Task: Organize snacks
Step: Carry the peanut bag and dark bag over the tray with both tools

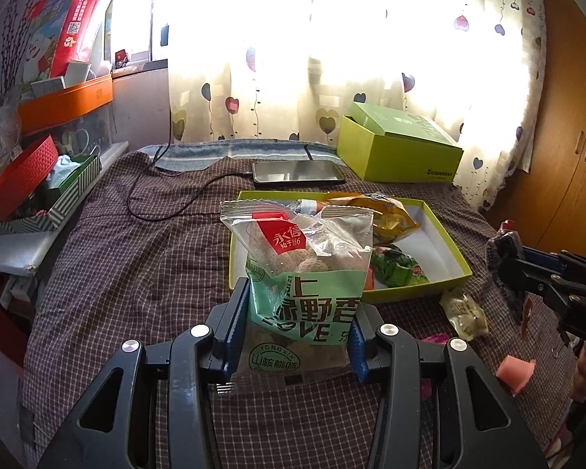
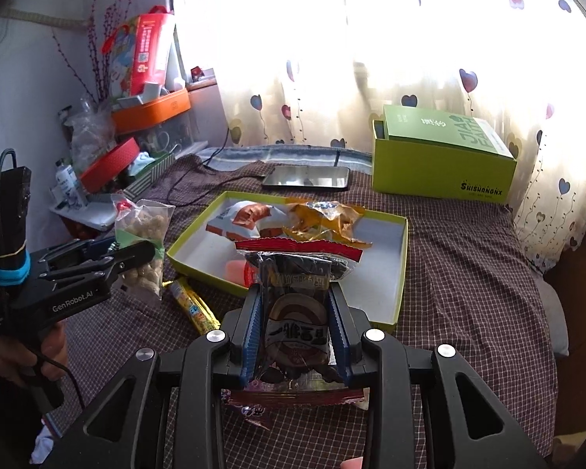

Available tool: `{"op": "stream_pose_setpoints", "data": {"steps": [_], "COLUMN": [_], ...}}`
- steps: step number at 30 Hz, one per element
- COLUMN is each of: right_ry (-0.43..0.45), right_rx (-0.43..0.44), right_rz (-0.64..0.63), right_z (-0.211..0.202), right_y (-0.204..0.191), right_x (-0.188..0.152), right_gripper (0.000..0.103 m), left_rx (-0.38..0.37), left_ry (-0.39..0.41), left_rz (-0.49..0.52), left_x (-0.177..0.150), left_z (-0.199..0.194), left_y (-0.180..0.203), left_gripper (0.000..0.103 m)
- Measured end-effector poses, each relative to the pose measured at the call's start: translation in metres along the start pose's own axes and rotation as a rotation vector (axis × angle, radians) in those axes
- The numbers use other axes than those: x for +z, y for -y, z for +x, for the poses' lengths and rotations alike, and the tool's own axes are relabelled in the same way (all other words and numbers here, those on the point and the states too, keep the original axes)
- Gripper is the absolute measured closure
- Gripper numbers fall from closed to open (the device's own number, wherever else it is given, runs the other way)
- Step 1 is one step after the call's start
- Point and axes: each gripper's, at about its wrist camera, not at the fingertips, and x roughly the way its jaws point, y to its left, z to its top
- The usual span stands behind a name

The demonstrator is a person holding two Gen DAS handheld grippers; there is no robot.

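Blue pads of the left gripper (image 1: 297, 326) clenched a green snack bag (image 1: 306, 269); the right gripper (image 2: 296, 332) grasped a dark packet (image 2: 297, 305) before the tray (image 2: 400, 273).

Snacks (image 2: 289, 217) are crowding the tray's (image 2: 404, 258) far half; its near-right floor is lying open, and the bed's (image 2: 468, 258) right edge is lying bare.
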Motion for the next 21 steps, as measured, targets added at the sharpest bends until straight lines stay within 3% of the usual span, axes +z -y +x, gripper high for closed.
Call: {"op": "stream_pose_setpoints", "data": {"steps": [21], "right_ry": [-0.074], "right_rx": [-0.040], "right_rz": [0.051], "right_z": [0.068], "right_y": [0.053], "right_x": [0.038], "right_gripper": [0.073], "left_rx": [0.024], "left_ry": [-0.049], "left_rz": [0.009], "left_x": [0.058], "left_z": [0.077], "left_y": [-0.029], "left_gripper": [0.058]}}
